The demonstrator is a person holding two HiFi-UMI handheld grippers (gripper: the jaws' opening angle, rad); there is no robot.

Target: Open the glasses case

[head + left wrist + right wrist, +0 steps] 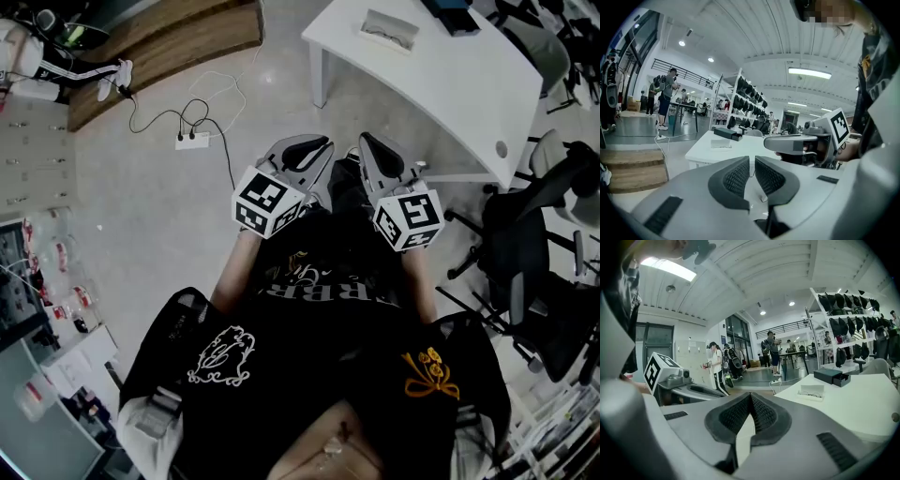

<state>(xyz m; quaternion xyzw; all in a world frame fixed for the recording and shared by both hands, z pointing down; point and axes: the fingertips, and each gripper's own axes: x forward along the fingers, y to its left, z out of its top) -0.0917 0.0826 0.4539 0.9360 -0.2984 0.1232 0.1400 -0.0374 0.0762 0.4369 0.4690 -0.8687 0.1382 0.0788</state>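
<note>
A dark glasses case (831,376) lies at the far side of a white table (853,404), beside a clear tray (812,392) with a pair of glasses in it. In the head view the case (452,13) and tray (389,28) are at the top, well ahead of both grippers. My left gripper (317,143) and right gripper (367,141) are held side by side at waist height over the floor. The left gripper (752,159) shows a narrow gap between its pads and holds nothing. The right gripper (750,395) is shut and empty.
A black office chair (534,253) stands to the right of me beside the table (450,84). A power strip (192,140) with cables lies on the floor ahead left, near a wooden step (159,47). Shelving and several people are in the distance.
</note>
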